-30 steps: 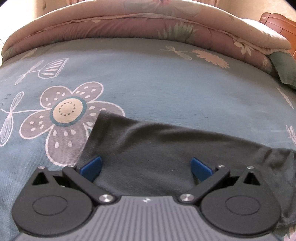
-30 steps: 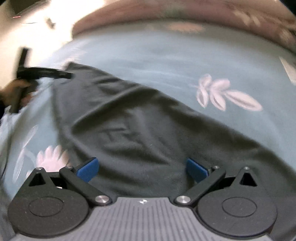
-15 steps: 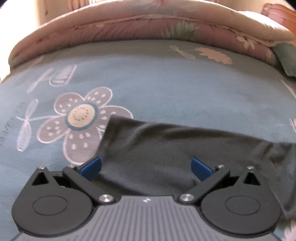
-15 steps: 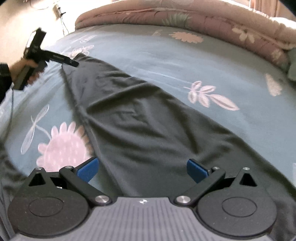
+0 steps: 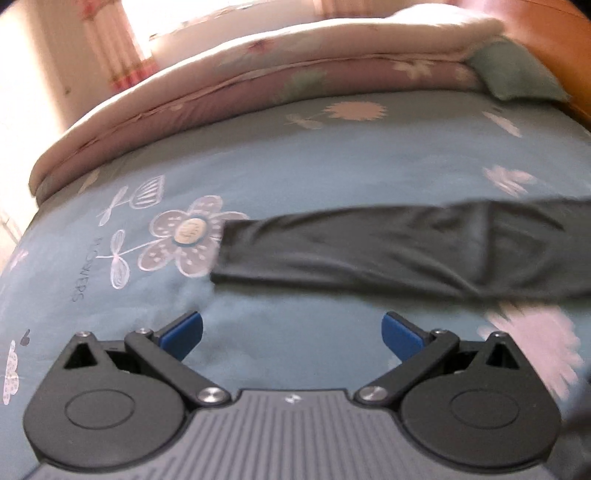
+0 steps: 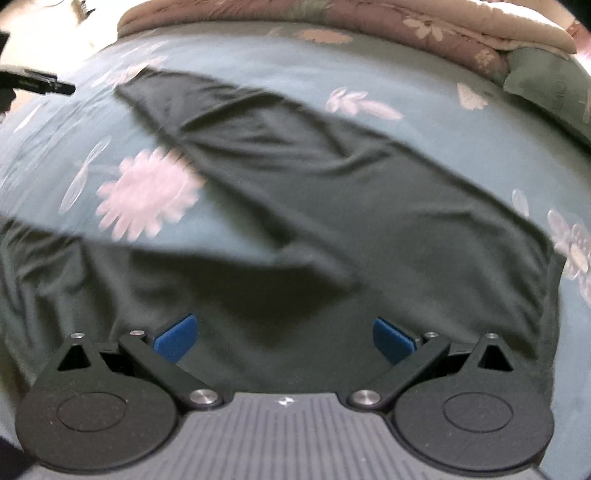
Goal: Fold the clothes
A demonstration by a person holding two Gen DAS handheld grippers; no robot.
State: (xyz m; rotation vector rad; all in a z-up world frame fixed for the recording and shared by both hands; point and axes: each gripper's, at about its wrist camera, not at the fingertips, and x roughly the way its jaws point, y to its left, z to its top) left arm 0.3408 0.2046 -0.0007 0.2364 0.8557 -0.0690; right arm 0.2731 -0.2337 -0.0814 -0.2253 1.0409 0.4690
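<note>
A dark grey garment [image 6: 332, 206] lies spread on the blue flowered bedsheet [image 6: 258, 55]. In the right wrist view one long sleeve runs up to the far left and another part trails off the left edge. My right gripper [image 6: 282, 338] hovers open above the garment's body, nothing between its blue pads. In the left wrist view the sleeve [image 5: 388, 247] stretches across the sheet [image 5: 295, 166] ahead. My left gripper [image 5: 291, 334] is open over bare sheet, short of the sleeve. The left gripper's tip [image 6: 44, 85] shows at the far left of the right wrist view, apart from the sleeve end.
A folded pink floral quilt [image 5: 258, 74] lies along the far side of the bed, with a green pillow [image 5: 517, 70] and wooden headboard [image 5: 546, 33] at the far right. The bed's left edge [image 5: 22, 229] drops off near the sleeve end.
My left gripper has pulled back off the sleeve, which now lies flat on the sheet ahead of it. The right gripper has drawn back, showing more of the garment.
</note>
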